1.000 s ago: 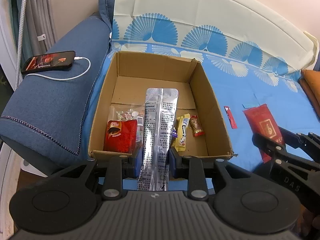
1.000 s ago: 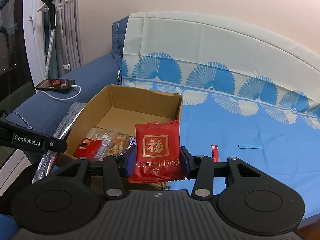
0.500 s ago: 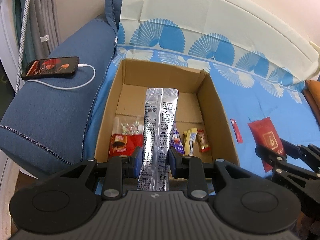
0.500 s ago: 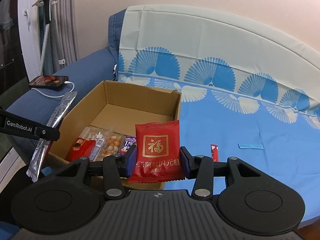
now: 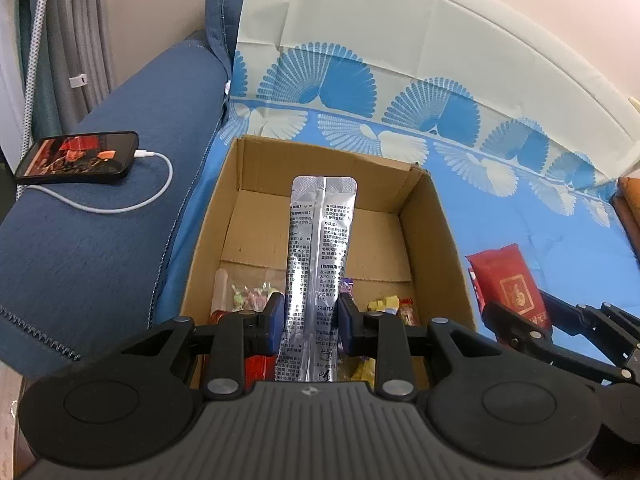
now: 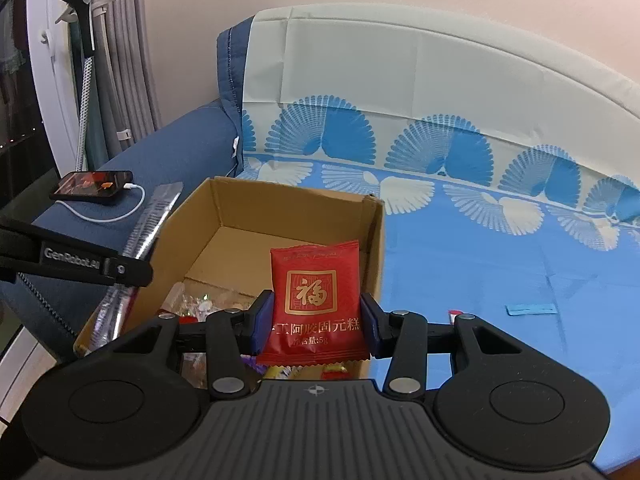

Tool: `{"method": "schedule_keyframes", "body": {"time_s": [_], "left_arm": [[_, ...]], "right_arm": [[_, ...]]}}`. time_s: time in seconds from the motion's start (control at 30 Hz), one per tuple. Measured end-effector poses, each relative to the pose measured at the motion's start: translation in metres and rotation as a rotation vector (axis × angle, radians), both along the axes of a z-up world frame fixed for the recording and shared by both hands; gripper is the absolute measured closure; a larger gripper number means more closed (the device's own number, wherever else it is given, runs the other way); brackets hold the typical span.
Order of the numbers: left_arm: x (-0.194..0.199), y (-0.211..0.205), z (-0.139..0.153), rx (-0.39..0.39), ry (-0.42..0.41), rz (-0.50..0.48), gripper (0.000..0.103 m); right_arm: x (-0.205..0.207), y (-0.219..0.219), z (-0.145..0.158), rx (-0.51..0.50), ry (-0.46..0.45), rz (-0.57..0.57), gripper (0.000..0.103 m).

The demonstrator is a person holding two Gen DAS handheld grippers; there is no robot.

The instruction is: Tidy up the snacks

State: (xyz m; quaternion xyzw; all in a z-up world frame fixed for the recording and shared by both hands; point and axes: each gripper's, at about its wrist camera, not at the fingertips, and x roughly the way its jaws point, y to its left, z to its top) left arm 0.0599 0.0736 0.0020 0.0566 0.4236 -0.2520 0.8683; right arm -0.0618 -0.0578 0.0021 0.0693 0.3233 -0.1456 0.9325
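Observation:
A long silver sachet (image 5: 320, 256) stands up between the pads of my left gripper (image 5: 311, 318), which is shut on it above the near part of the open cardboard box (image 5: 436, 216). My right gripper (image 6: 316, 322) is shut on a red square snack packet (image 6: 314, 300) over the box's (image 6: 288, 204) near right corner. That packet (image 5: 510, 284) and the right gripper also show at the right of the left wrist view. Small wrapped candies (image 5: 250, 294) and yellow and red sweets (image 5: 390, 306) lie on the box floor. The silver sachet (image 6: 150, 224) shows at the left of the right wrist view.
The box sits on a sofa seat with a blue fan-print cover (image 6: 480, 248). A phone (image 5: 78, 158) on a white cable lies on the blue armrest (image 5: 100, 232). A small red stick (image 6: 456, 313) and a blue strip (image 6: 530, 309) lie on the seat to the right. Curtains hang at the far left.
Both grippers have moved forward over the box with their packets still gripped. The box now fills more of each view and the sweets lie under the fingers.

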Motion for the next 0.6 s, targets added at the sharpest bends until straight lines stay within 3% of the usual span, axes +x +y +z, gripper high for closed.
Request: {"method": "schedule_keyframes", "body": {"time_s": [0.6], "left_arm": [[0.057,-0.027,-0.041,0.051,0.051,0.03,0.072]], "right_arm": [[0.061,-0.012,-0.03,0.058,0.058,0.017,0.055]]}}
